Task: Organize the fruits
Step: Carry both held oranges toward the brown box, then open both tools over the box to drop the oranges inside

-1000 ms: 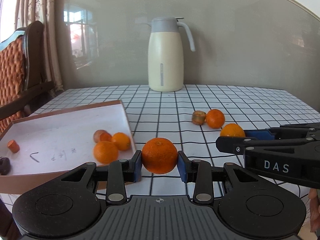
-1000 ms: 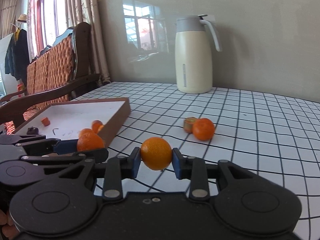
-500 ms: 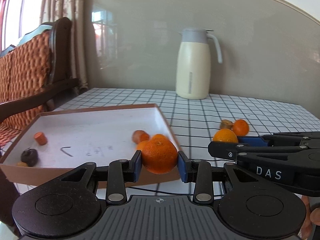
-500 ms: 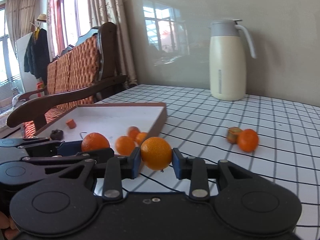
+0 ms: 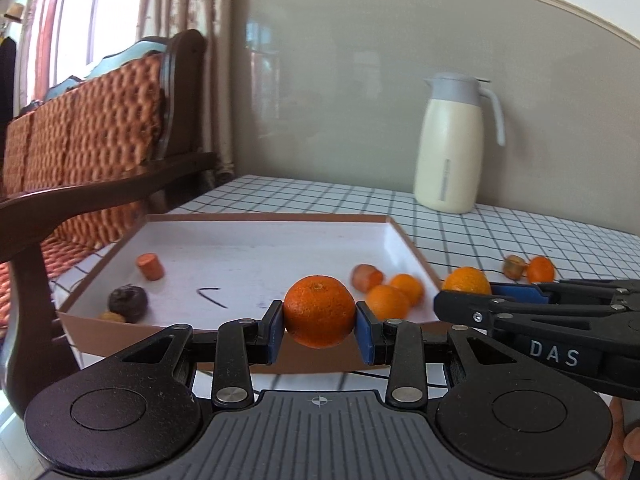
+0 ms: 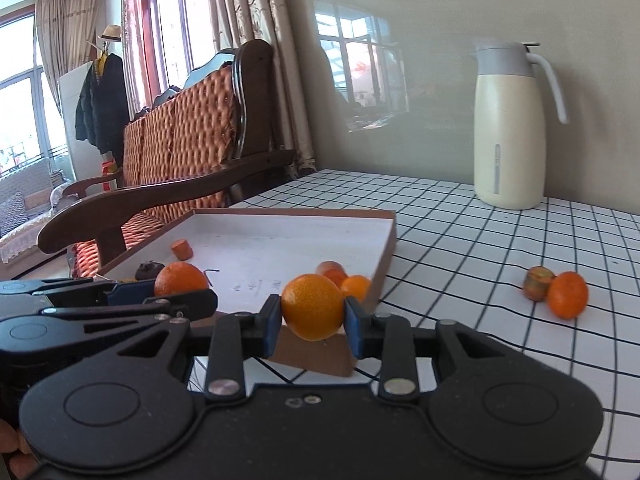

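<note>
My left gripper (image 5: pixel 319 334) is shut on an orange (image 5: pixel 319 311), held in front of the near wall of a shallow brown tray (image 5: pixel 168 334) with a white floor. My right gripper (image 6: pixel 313 322) is shut on a second orange (image 6: pixel 312 307), held at the tray's near right corner (image 6: pixel 316 354). Each gripper shows in the other's view, the right gripper (image 5: pixel 468 300) and the left gripper (image 6: pixel 180 292). In the tray lie two small oranges (image 5: pixel 387 301), a reddish fruit (image 5: pixel 366 278), a carrot piece (image 5: pixel 150 267) and a dark fruit (image 5: pixel 128 302).
A small orange (image 6: pixel 567 294) and a brownish fruit piece (image 6: pixel 538 283) lie on the checked tablecloth (image 6: pixel 480 240) right of the tray. A cream thermos jug (image 6: pixel 510 132) stands at the back. A wooden chair (image 6: pixel 180 152) stands at the table's left.
Both grippers, each holding its orange, have moved left toward the tray. The tray now fills the middle of both views and the loose fruit lies further right.
</note>
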